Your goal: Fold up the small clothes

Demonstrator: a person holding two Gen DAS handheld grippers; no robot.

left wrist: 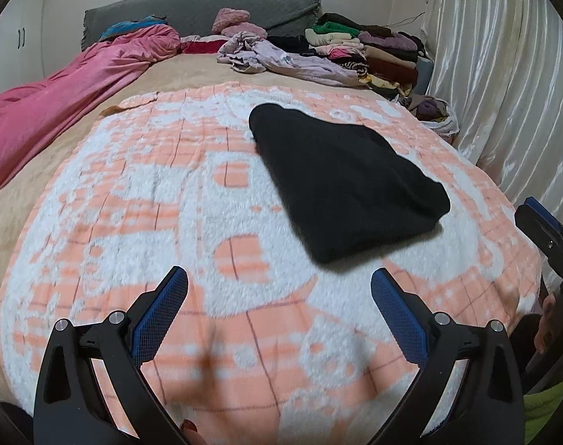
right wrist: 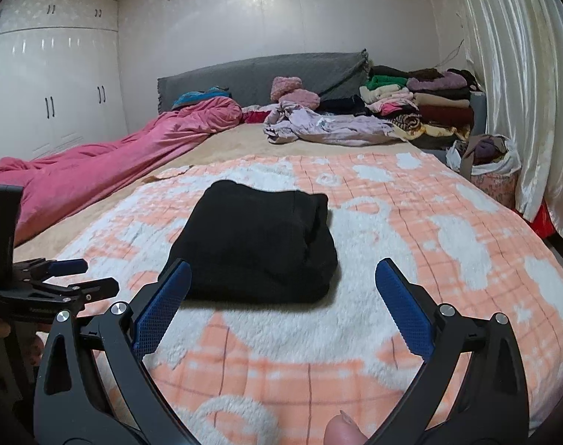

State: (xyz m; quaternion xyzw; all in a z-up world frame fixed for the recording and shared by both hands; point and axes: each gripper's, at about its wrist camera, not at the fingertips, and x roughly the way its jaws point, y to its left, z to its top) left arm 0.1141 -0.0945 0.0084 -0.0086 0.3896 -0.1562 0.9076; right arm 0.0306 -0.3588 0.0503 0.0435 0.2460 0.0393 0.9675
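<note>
No text, label, brand, number or sign can be read anywhere here.

Both views are evenly and rather softly lit, the light seeming to come from overhead, with no hard shadows. Glare streaks run down the satin curtain (left wrist: 496, 85) at the right, and bright spots shine on the glossy wardrobe doors (right wrist: 51, 85) at the far left. The black folded garment (left wrist: 341, 185) is so dark that its folds barely show, and it casts only a faint shadow on the peach and white blanket (right wrist: 430, 230). A blurred shadow smear lies on the near blanket in the left wrist view. Fisheye bending bulges the bed, and dark vignette fills the corners. Near edges look slightly soft
</note>
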